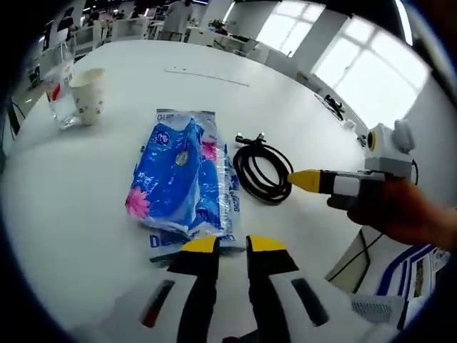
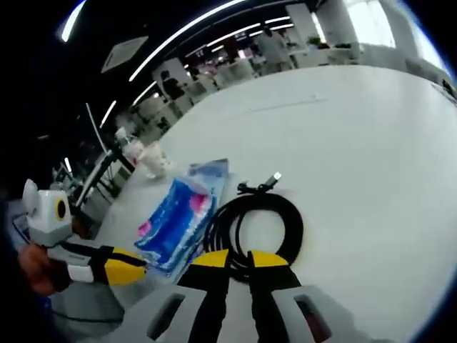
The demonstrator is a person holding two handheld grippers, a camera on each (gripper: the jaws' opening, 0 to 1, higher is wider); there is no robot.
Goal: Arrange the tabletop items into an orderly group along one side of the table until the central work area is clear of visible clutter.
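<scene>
Glass tumbler (image 1: pixel 59 89) and dotted paper cup (image 1: pixel 88 95) are standing together at your far left on the white table (image 1: pixel 86 200). Your left gripper (image 1: pixel 233 245) is hovering slightly parted at the crinkly blue tissue pack (image 1: pixel 184 179). Your right gripper (image 2: pixel 238 258) is sitting nearly closed at the coiled black cable (image 2: pixel 255 221), not clearly pinching it.

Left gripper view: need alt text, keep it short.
A blue tissue pack lies on a white table just beyond the left hand-held gripper. A coiled black cable lies beside it, with the right hand-held gripper reaching toward the coil. A paper cup and a clear cup stand farther back.
</scene>
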